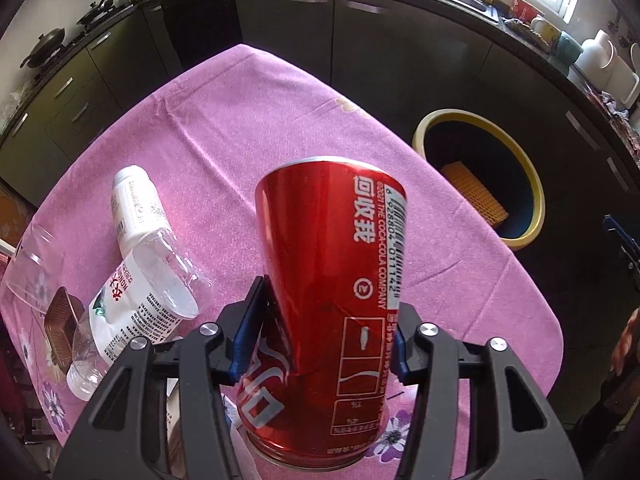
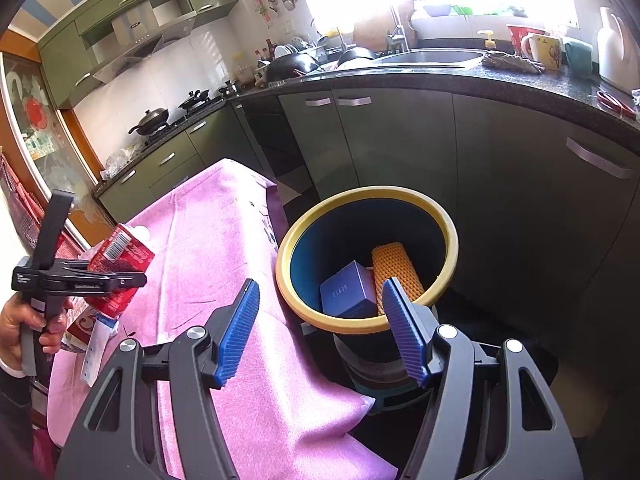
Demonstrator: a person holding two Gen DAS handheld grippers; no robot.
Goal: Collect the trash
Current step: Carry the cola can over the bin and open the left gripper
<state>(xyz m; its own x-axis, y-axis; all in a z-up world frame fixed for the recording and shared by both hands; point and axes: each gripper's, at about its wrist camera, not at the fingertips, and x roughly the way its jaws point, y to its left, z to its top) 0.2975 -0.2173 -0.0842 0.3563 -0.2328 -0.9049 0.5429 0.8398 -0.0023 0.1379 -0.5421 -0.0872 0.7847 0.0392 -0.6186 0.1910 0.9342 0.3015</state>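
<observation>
My left gripper [image 1: 326, 332] is shut on a red Coca-Cola can [image 1: 332, 280], held tilted above the pink tablecloth [image 1: 240, 128]; the can also shows in the right wrist view [image 2: 120, 268]. A yellow-rimmed bin [image 1: 480, 176] stands off the table's right edge. In the right wrist view the bin [image 2: 366, 322] holds a blue box [image 2: 347, 290] and an orange textured piece [image 2: 396, 268]. My right gripper [image 2: 320, 328] is open and empty, just over the bin's near rim. A crushed clear water bottle [image 1: 136, 300] and a white bottle [image 1: 134, 204] lie on the table at left.
A clear plastic cup [image 1: 36, 264] and a brown tray [image 1: 62, 328] lie at the table's left edge. Dark green kitchen cabinets [image 2: 400, 152] and a counter with a sink [image 2: 432, 58] curve behind the table and bin. Cups stand on the counter at right.
</observation>
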